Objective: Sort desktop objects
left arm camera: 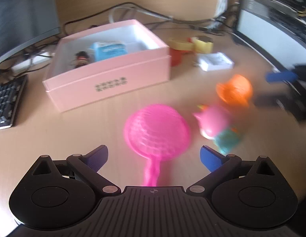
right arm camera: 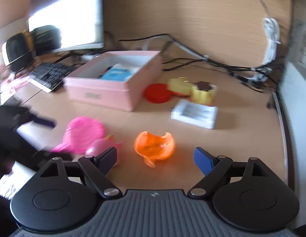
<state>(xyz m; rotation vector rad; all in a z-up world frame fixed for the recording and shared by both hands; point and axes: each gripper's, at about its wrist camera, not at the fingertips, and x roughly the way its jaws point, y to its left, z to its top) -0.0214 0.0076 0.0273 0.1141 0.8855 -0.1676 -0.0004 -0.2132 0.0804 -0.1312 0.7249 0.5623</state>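
A pink strainer (left arm camera: 157, 131) lies flat on the wooden surface (left arm camera: 64, 138), its handle pointing toward the near edge, right between the spread fingers of the left gripper (left arm camera: 154, 159); those fingers stand wide apart and press on nothing. Just right of the strainer sits a pink toy (left arm camera: 211, 121) touching a teal toy (left arm camera: 228, 141), and a little farther right an orange toy (left arm camera: 235, 90). In the right wrist view the orange toy lies on the surface ahead of the right gripper (right arm camera: 155, 158), whose fingers are also wide open and clear of it — nothing is held.

Farther back and left stands the pink box (left arm camera: 105, 83), open at the top. Inside it are a light-blue carton (left arm camera: 108, 50) and a small dark figure (left arm camera: 82, 58); more than that the blur hides. To the right of the box cluster a red round lid (right arm camera: 158, 92), a yellow piece (right arm camera: 179, 86) and a yellow cup with a dark top (right arm camera: 203, 91), the three close together. Nearer than those lies a small white box (right arm camera: 194, 113), apart from the rest.

A black keyboard (left arm camera: 7, 102) sits at the far left of the surface, monitors (left arm camera: 22, 15) stand behind it, and a tangle of cables (left arm camera: 172, 18) runs along the far edge.
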